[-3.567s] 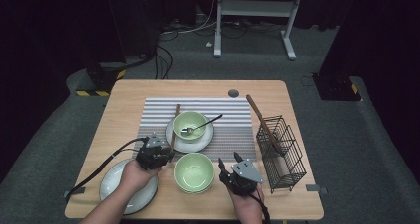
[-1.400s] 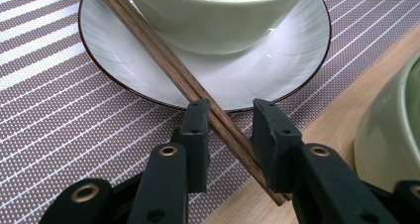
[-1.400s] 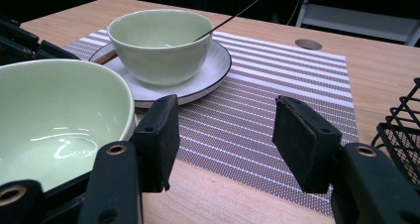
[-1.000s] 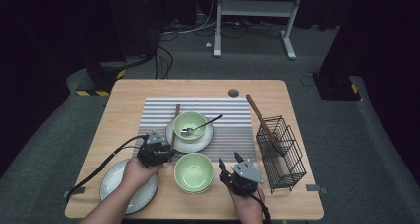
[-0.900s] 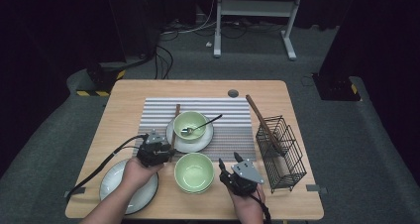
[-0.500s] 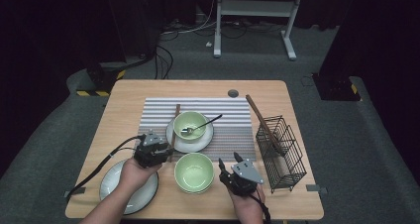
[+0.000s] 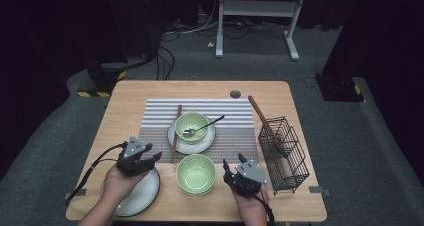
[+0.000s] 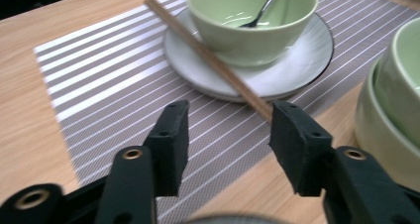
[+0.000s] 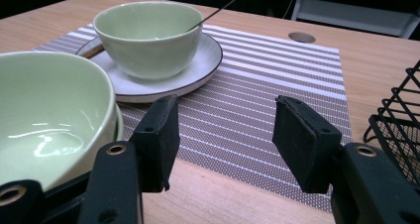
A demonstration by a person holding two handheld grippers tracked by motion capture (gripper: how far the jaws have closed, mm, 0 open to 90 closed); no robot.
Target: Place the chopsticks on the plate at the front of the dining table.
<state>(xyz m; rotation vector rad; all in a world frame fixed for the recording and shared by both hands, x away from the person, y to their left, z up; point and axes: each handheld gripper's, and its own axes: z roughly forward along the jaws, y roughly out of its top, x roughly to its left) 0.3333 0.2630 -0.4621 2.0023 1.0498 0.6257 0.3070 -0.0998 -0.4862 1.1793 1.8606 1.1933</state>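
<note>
From the high view, your left gripper [image 7: 150,159] sits over the far edge of the empty plate [image 7: 145,196] at the near left, jaws spread wide and holding nothing. The chopstick [image 7: 175,133] lies just to its right and a bit farther out, running near-to-far along the left side of the saucer [image 7: 209,142] on the striped mat [image 7: 155,117]. Your right gripper [image 7: 228,170] waits just right of the near green bowl [image 7: 196,172], also wide open and empty, with the wire basket [image 7: 285,153] on its right.

Left gripper view — the chopstick [image 8: 213,63] leans on the saucer rim [image 8: 307,68] beside the far bowl [image 8: 252,21], and its near tip comes down right at the inner face of the right-hand jaw. So it's off-centre in the gap, not between the pads yet. If you close from here I'd guess one pad nudges the tip and it rolls or skids off the saucer. The stacked bowls [image 8: 391,105] on the right are close too, easy to clip.

Right gripper view — nothing between the jaws but mat [image 9: 257,120], the near bowl [image 9: 49,110] just left of them
</note>
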